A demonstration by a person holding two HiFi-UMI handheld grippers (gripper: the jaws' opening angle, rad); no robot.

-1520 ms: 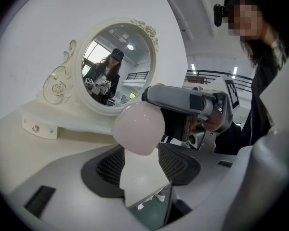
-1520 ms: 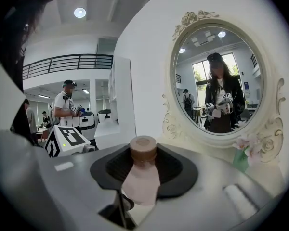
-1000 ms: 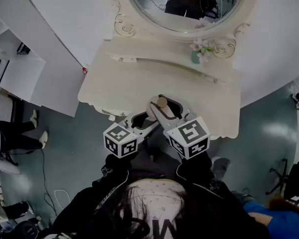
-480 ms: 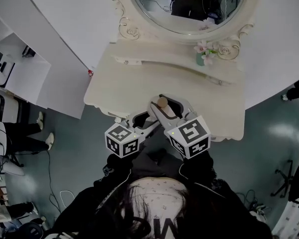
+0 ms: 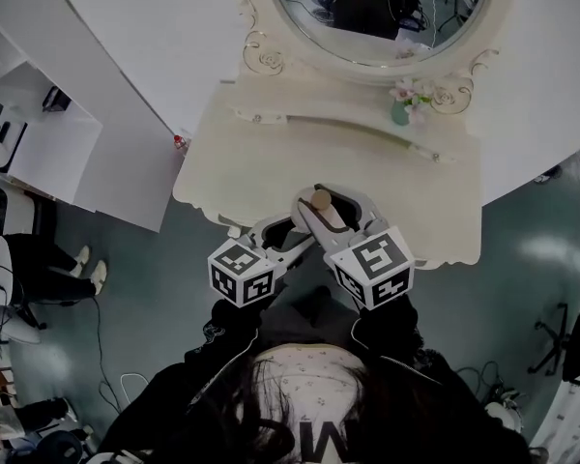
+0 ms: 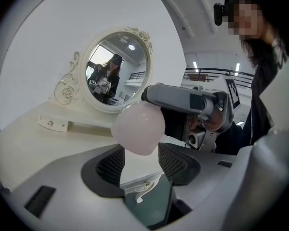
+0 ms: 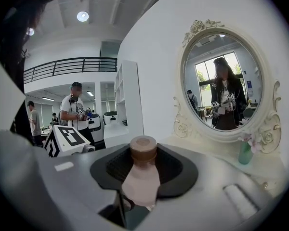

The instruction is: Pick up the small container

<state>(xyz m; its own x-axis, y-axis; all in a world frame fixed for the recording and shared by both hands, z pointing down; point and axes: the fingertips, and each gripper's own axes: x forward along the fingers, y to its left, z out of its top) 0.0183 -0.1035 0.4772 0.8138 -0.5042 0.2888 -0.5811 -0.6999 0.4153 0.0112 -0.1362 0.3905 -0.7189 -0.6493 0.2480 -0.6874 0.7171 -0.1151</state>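
The small container is a pale pink bottle with a brown cap. It sits between the pads of my right gripper, which is shut on it, cap pointing away. In the head view the cap shows above the front edge of the cream vanity table, in the right gripper. My left gripper points in from the left. In the left gripper view the bottle's rounded base hangs just beyond the left gripper, whose jaws stand apart with a gap on each side.
An oval mirror in a carved frame stands at the back of the table. A small green vase with flowers sits at the back right, also in the right gripper view. A white shelf unit stands at the left. People stand in the room behind.
The head view has drifted, so the table sits a little further right and lower. Both grippers keep the same pose to each other, and the bottle stays in the right one.
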